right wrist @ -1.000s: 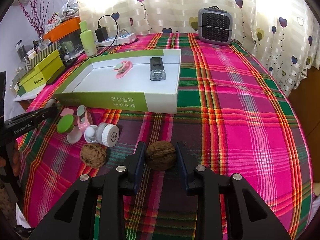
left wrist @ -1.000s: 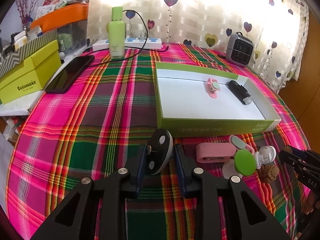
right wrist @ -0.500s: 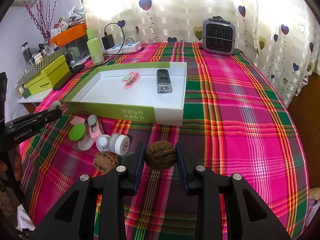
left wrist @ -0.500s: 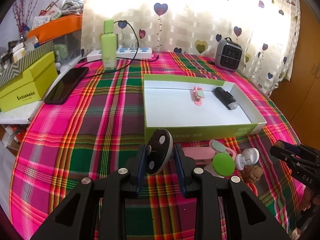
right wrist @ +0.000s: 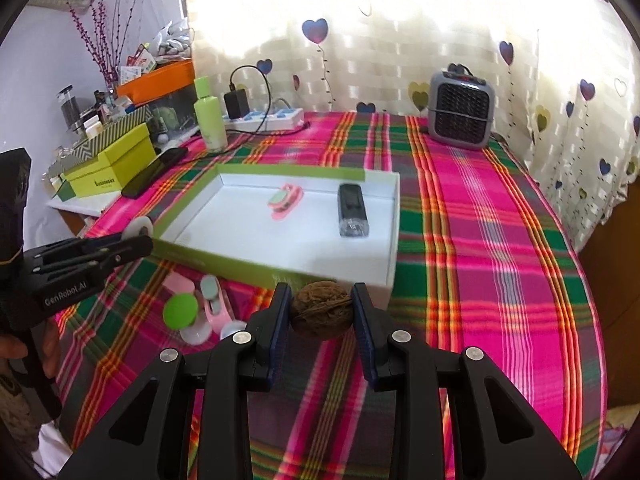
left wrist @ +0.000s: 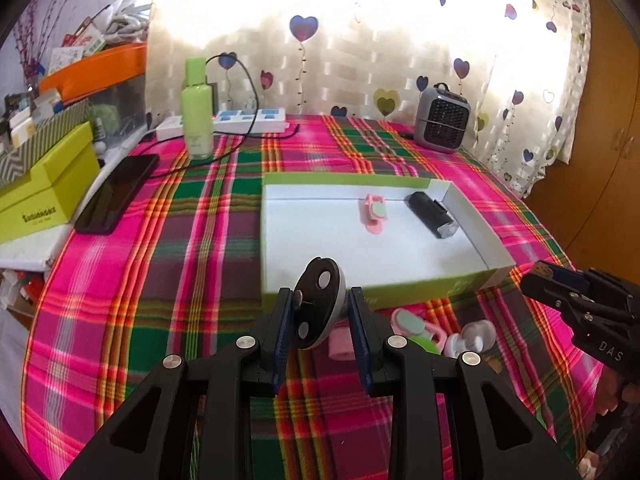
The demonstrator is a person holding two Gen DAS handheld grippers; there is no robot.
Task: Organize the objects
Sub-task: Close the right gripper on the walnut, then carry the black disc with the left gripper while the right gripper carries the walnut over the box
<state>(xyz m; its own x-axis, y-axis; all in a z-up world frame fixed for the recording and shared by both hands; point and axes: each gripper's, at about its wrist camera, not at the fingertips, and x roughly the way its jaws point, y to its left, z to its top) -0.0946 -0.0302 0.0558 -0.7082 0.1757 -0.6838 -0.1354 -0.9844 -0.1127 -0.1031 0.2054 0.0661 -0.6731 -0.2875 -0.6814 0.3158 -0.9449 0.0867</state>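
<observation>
left gripper [left wrist: 320,322]: jaws clamped on round disc [left wrist: 318,304], edge-on, rigid, likely light | right gripper [right wrist: 321,314]: jaws pinching walnut [right wrist: 321,313], hard, bumpy, roll-prone; hold across middle | destination likely white tray [right wrist: 394,216]

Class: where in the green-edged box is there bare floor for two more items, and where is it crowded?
The green-edged box has bare white floor near its front wall, before the pink clip and black device. Crowded: the cloth by the green-topped item.

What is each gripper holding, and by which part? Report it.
The left gripper clamps a round dark disc with white dots across its edges. The right gripper clamps a brown wrinkled walnut by its two opposite sides.
</observation>
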